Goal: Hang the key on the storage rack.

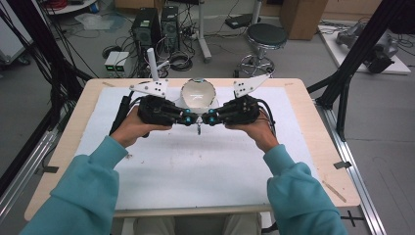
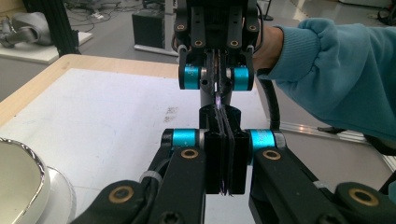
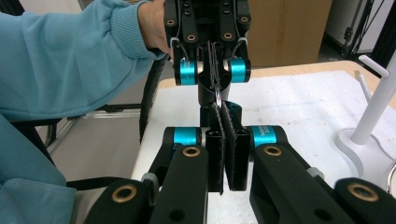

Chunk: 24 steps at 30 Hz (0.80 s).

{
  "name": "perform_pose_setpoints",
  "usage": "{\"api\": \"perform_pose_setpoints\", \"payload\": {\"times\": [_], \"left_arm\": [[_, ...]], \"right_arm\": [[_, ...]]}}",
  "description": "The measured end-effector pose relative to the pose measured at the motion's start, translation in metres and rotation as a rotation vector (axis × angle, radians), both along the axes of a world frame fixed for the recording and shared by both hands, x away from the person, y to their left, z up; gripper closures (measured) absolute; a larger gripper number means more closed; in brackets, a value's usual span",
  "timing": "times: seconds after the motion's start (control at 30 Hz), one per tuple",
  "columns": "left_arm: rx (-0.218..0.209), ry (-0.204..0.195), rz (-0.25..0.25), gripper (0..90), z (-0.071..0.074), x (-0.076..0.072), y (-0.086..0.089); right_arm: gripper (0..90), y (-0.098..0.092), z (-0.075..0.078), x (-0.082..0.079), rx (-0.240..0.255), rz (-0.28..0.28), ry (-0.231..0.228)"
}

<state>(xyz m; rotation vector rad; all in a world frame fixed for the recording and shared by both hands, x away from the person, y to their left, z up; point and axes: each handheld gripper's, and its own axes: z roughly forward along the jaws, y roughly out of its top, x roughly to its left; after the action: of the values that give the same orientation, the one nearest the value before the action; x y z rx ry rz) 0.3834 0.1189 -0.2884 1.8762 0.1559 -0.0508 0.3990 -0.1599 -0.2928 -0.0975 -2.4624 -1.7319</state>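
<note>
- Left gripper (image 1: pixel 187 118) and right gripper (image 1: pixel 209 118) meet tip to tip above the white mat (image 1: pixel 195 166), just in front of the bowl (image 1: pixel 198 94).
- Both clenched on one small metal ring (image 1: pixel 198 128), held between them; part of it hangs below the tips.

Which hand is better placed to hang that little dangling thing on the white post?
Left, probably: the left claw sits right before the white post; the right claw is farther off. Both are shut on the small thing.

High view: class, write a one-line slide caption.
Two shut grippers, left gripper and right gripper, meet tip to tip before a bowl.
</note>
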Motion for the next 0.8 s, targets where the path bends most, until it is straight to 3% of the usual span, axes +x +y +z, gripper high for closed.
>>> {"api": "perform_pose_setpoints", "payload": {"times": [0.13,0.2,0.27,0.3,0.33,0.43,0.67,0.8], "left_arm": [[0.004,0.001,0.002,88.3,0.001,0.0,0.0],[0.007,0.0,0.0,88.4,0.001,-0.001,0.0],[0.007,0.007,-0.005,88.3,0.001,0.0,0.0],[0.01,0.001,0.001,88.4,0.001,0.0,0.001],[0.005,0.005,0.004,88.4,0.001,0.001,0.002],[0.009,0.001,0.015,88.4,0.002,0.001,0.005],[0.02,-0.026,0.054,88.3,0.014,0.004,0.022],[0.05,-0.043,0.089,88.3,0.026,0.009,0.037]], "right_arm": [[88.4,0.0,0.0,0.0,0.007,0.001,-0.008],[83.0,0.0,-0.001,0.001,0.018,0.016,-0.018],[48.8,0.001,-0.003,-0.001,0.065,0.016,-0.02],[27.9,0.002,-0.003,-0.004,0.069,-0.015,-0.027],[8.2,0.007,-0.006,-0.008,0.033,-0.086,-0.05],[0.5,0.007,-0.008,-0.01,0.004,-0.109,-0.054],[0.5,-0.016,-0.011,-0.014,0.012,-0.225,-0.08],[0.5,-0.036,-0.013,-0.018,0.018,-0.316,-0.106]]}}
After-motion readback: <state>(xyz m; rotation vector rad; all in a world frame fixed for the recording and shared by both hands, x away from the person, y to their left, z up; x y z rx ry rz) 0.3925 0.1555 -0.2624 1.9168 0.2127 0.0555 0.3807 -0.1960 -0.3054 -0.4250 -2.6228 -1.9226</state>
